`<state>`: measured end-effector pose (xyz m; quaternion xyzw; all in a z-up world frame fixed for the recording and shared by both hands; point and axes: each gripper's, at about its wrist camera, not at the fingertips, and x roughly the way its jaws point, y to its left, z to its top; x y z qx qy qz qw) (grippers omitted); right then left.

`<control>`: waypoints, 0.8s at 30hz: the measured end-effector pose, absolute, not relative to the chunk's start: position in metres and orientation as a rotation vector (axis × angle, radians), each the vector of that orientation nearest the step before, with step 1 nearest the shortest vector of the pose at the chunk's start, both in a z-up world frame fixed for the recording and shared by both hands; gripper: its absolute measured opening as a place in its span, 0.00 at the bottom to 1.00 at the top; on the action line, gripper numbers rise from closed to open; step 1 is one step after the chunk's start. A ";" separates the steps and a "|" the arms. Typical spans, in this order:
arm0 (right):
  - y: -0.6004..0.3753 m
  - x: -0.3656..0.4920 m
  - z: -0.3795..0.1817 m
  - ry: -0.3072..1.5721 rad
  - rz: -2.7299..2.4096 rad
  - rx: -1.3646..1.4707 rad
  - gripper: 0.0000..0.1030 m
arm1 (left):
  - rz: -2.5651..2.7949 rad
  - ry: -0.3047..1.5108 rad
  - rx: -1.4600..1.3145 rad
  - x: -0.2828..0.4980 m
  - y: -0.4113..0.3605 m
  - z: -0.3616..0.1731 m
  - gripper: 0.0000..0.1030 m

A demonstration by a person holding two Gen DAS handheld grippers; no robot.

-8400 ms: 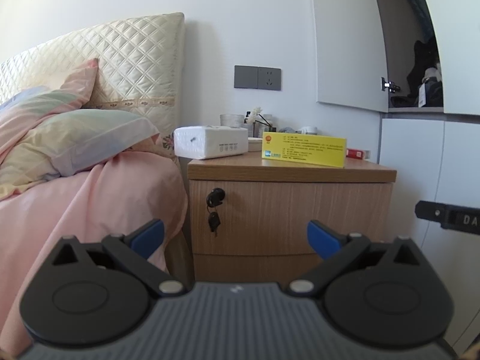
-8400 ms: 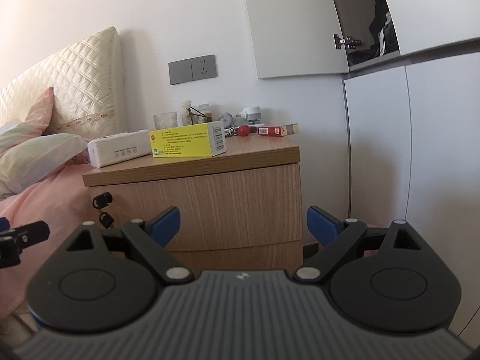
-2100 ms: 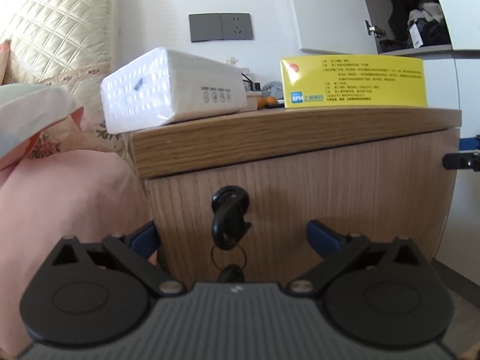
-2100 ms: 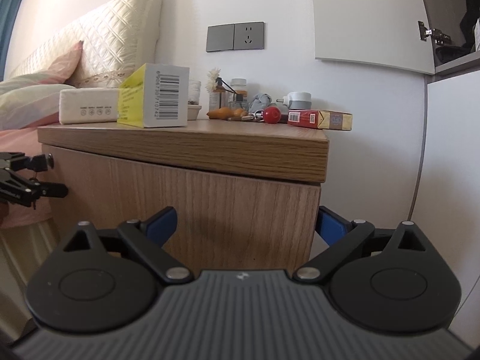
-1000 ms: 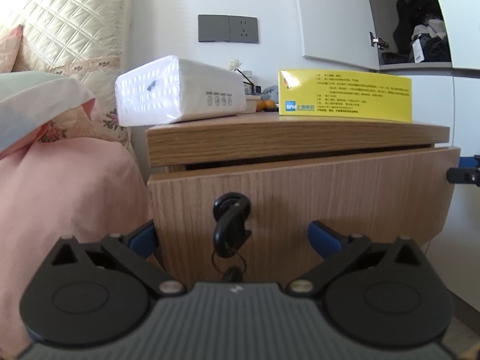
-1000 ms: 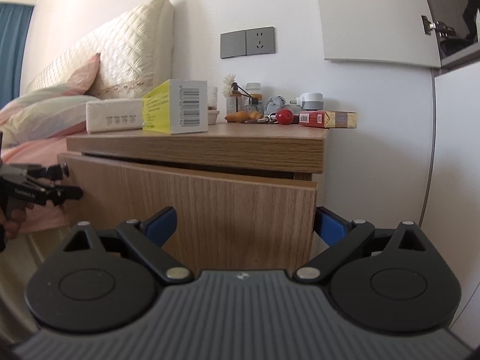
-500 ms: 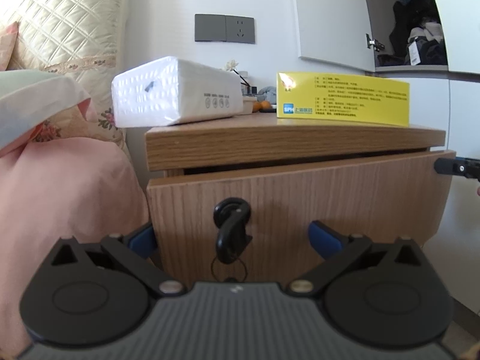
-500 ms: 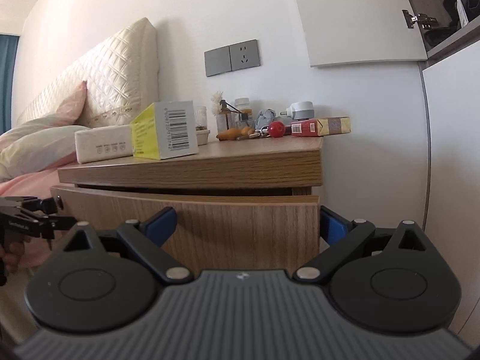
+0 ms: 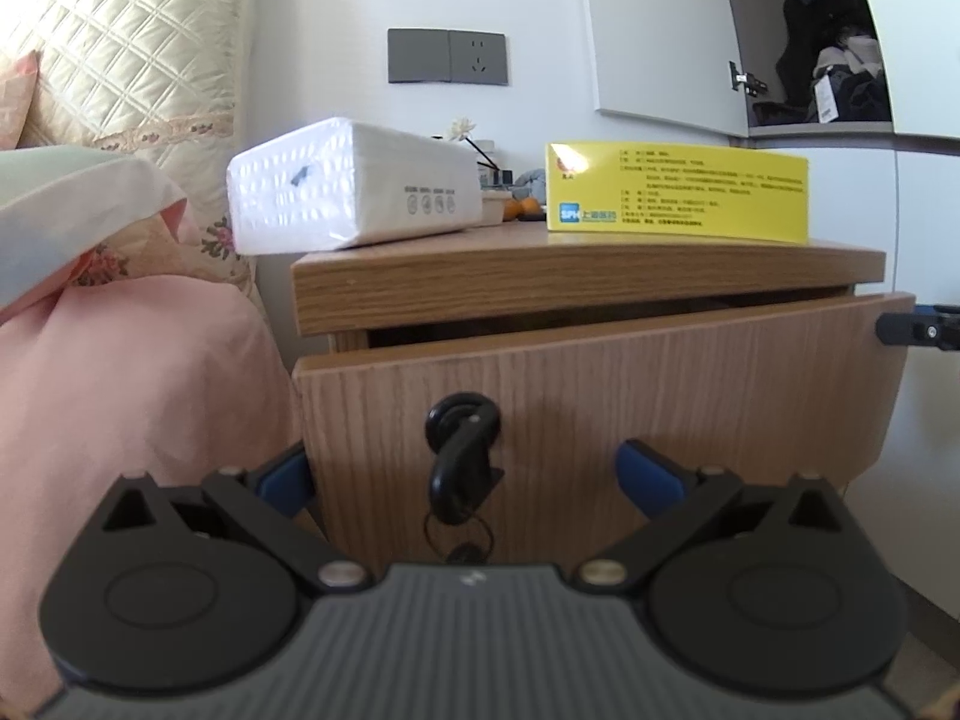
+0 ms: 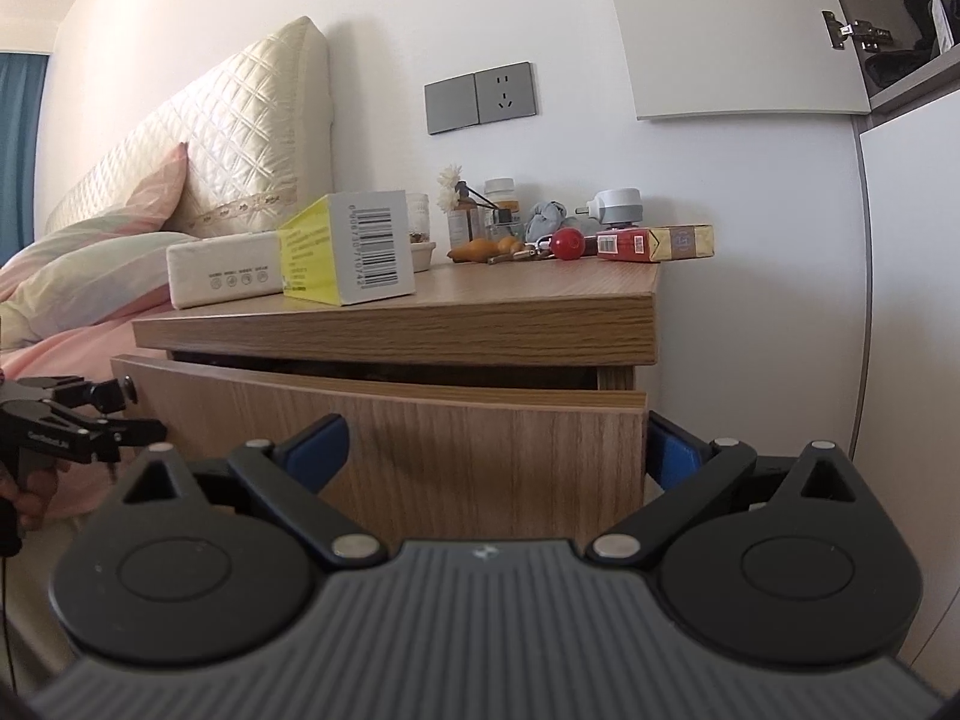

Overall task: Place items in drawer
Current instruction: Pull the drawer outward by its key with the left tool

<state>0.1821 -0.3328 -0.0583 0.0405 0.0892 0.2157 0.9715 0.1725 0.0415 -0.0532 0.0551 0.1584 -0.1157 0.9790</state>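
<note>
Left gripper [image 9: 465, 477] sits low, square to the drawer [image 9: 600, 414] front, jaws spread wide, nothing between them but the black key [image 9: 462, 462] standing in the lock; I can't tell whether either blue finger [image 9: 285, 474] touches the wood. Drawer is pulled out a little way, a dark gap showing under the top of the table [image 9: 588, 276]; I can't see what is inside. Right gripper [image 10: 492, 450] faces the drawer's right corner, jaws wide, one blue pad on the front, the other past the side edge; contact unclear, nothing held. On the table: a white tissue pack [image 9: 354, 189] at the left with a row of small round symbols on its side, too small to read. Beside it a yellow box [image 9: 678, 192] standing on its long edge, a blue square logo reading "SPH" with Chinese characters next to it, lines of fine print I can't make out; from the right wrist view its white end panel carries a barcode with digits I read only in part. Behind them are small bottles [image 10: 501, 210], a red ball [image 10: 567, 243], and a red and gold pack [image 10: 654, 243] lying flat, its lettering unreadable. A grey wall socket [image 9: 447, 57] is above. The bed [image 9: 132, 372], with pink bedding, adjoins the table on the left. A hand [image 10: 27, 489] shows at the left edge of the right view, holding the other gripper.
</note>
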 end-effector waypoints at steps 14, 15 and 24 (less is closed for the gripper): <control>-0.337 0.148 -0.054 0.207 0.478 0.059 1.00 | -0.227 0.331 0.139 0.136 0.040 -0.053 1.00; -0.337 0.145 -0.054 0.210 0.481 0.061 1.00 | -0.225 0.331 0.134 0.132 0.040 -0.053 1.00; -0.344 0.115 -0.052 0.224 0.535 0.043 1.00 | -0.227 0.320 0.120 0.099 0.043 -0.053 1.00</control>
